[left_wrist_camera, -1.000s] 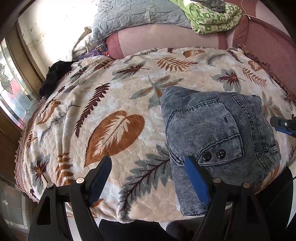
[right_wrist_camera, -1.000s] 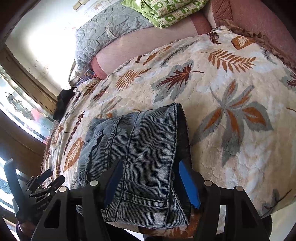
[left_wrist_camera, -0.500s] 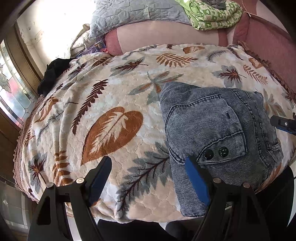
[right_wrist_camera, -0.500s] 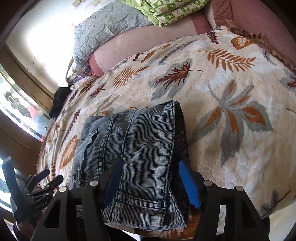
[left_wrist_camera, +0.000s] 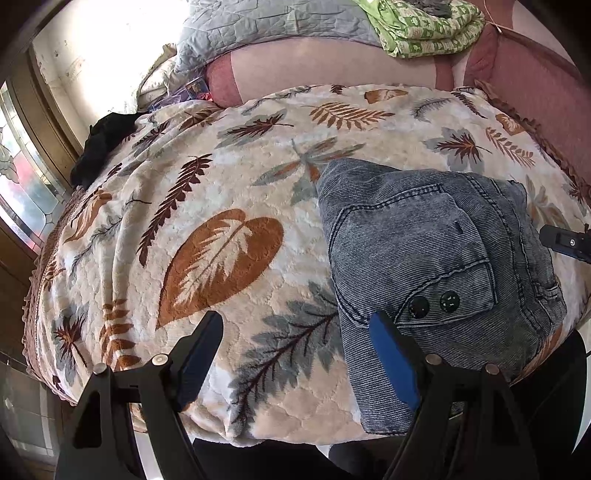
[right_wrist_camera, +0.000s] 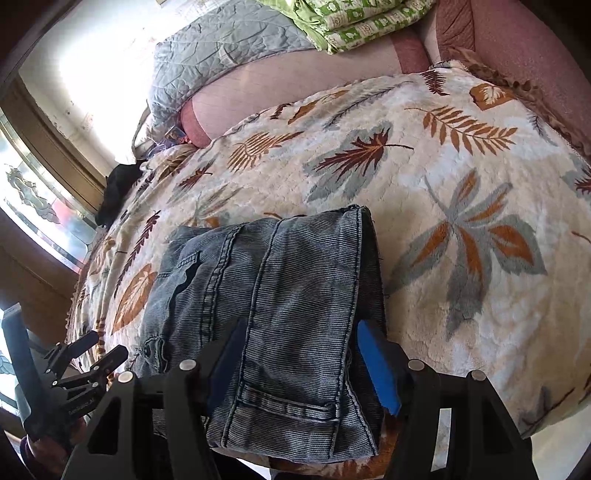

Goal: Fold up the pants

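Soft, fuzzy leaf-print blanket [left_wrist_camera: 229, 206] covers the bed. Both grippers' jaws are spread, pinching nothing. Ribbed grey-blue pants [right_wrist_camera: 280, 295] lie folded, square, at the near edge. Farther back sit a grey quilt [left_wrist_camera: 266, 26] and green bedding [right_wrist_camera: 354, 22].

Both views were bright under daylight entering from the window [left_wrist_camera: 22, 184] at the left. The wall [left_wrist_camera: 110, 48] beside it was overexposed to near white, with detail lost. The leaf-patterned blanket [left_wrist_camera: 221, 221] was evenly lit, with soft shadows only in its folds. Fisheye distortion bowed the bed outward and curved the window frame [right_wrist_camera: 55, 147]. A dark vignette cut off the corners. Focus was sharp at centre; the folded jeans [right_wrist_camera: 295, 277] showed clear weave, and no motion blur appeared.
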A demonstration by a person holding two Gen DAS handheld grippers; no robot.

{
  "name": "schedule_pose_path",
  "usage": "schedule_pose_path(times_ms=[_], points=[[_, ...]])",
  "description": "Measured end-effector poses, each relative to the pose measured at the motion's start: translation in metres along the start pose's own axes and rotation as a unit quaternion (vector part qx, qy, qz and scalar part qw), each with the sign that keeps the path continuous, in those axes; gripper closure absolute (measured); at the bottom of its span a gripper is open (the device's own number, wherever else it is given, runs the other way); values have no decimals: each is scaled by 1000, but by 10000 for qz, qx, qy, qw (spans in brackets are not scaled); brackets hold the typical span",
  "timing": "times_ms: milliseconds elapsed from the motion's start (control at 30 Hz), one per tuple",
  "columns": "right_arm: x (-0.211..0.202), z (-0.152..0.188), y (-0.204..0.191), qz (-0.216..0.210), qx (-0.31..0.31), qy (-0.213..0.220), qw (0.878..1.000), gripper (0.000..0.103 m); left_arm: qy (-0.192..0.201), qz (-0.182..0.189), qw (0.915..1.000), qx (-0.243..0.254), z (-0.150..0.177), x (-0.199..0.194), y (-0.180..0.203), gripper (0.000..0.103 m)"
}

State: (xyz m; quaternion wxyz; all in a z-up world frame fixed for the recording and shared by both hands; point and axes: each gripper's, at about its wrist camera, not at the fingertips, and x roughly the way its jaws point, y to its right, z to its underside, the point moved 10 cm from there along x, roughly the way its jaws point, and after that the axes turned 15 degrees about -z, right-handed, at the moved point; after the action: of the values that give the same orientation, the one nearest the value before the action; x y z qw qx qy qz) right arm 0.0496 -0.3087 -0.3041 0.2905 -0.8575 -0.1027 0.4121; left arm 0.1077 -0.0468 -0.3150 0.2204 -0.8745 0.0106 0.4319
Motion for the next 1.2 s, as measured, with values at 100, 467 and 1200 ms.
schedule_pose_path(times_ms=[100,467,1200], points=[[1,0,-2,3,-9,-7,10000,36,1,-2,10000,-9,0,0,0,21],[0,-3,-9,6,-93,-5,10000,36,5,25,10000,-55,-1,0,-3,21],[-12,0,-10,-61,-71,111,9999,36,83,-29,10000,-41,0,-13,-2,21]])
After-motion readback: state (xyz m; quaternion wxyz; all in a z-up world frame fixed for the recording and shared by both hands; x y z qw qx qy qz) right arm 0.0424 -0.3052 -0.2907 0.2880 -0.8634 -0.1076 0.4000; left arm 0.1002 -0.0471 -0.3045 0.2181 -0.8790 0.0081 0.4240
